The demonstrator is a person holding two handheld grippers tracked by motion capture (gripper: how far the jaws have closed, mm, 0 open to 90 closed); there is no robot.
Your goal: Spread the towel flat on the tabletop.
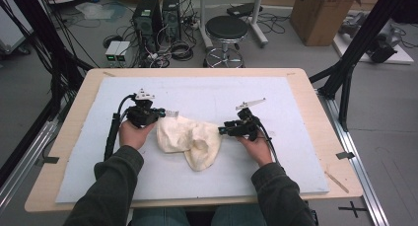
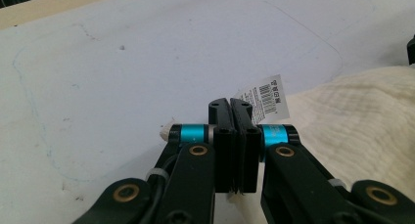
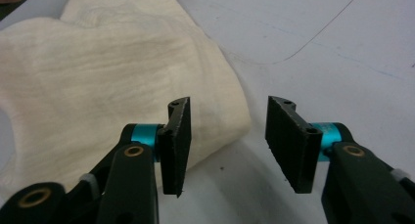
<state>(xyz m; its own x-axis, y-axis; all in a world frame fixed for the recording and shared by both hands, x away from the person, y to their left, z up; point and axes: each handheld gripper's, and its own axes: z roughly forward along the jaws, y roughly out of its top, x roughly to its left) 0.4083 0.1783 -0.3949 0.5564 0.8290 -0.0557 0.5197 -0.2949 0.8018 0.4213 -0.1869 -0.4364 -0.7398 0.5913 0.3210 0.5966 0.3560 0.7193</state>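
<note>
Cloth [image 1: 190, 139] sits crumpled on our desk [image 1: 296, 137]; left claw [image 1: 162, 113] pinches its tagged corner, right claw [image 1: 222, 131] gapes wide beside it.

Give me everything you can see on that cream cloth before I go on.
The cream cloth lies crumpled in a loose heap on the white table mat, between the two hands. It looks like soft, crinkled woven fabric, folded over itself. A white barcode tag sticks out at its left end. The left tongs are shut at that end, beside the tag. The right tongs stand open at the cloth's right edge, one jaw over the fabric, nothing pinched.
</note>
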